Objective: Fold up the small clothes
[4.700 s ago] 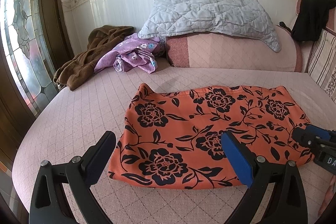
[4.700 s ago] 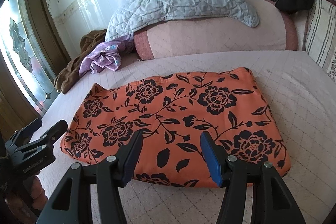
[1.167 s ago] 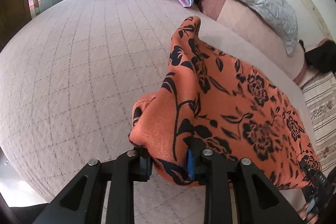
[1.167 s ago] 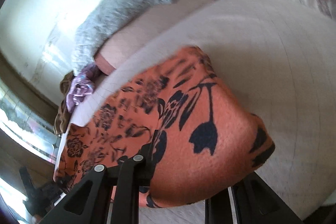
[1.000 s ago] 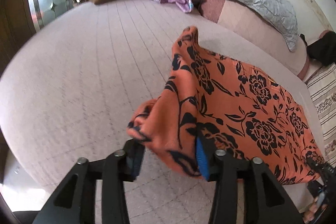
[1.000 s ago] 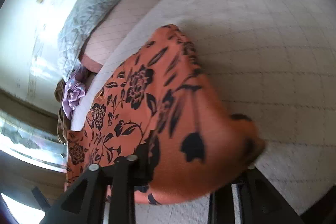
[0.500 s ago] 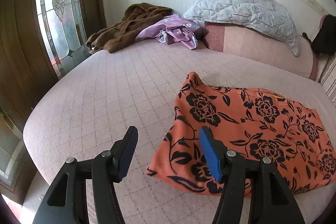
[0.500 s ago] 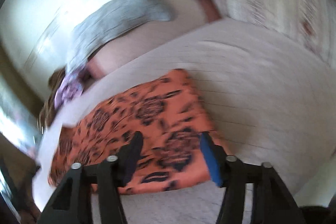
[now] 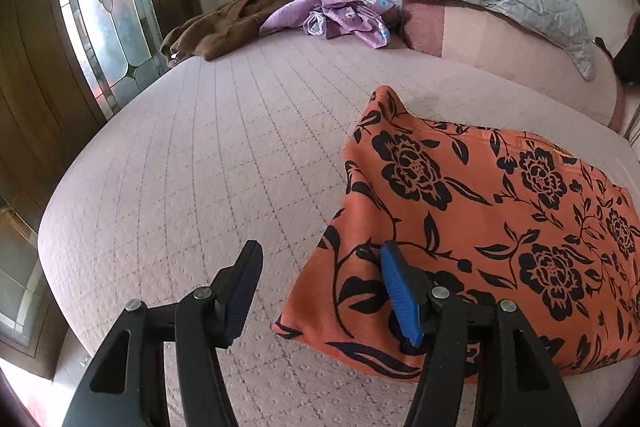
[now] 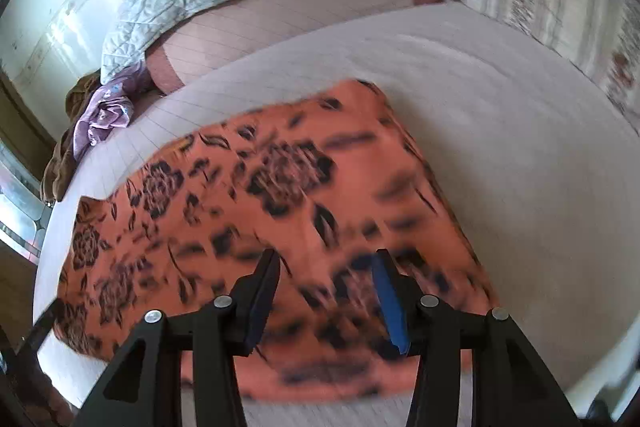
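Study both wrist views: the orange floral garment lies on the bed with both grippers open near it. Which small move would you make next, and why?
Probably bring the left gripper onto the orange garment's near left corner and close on it. Both grippers are open and hold nothing. The right gripper hangs over the cloth's other end, so a sideways fold looks possible, though that view is blurred.
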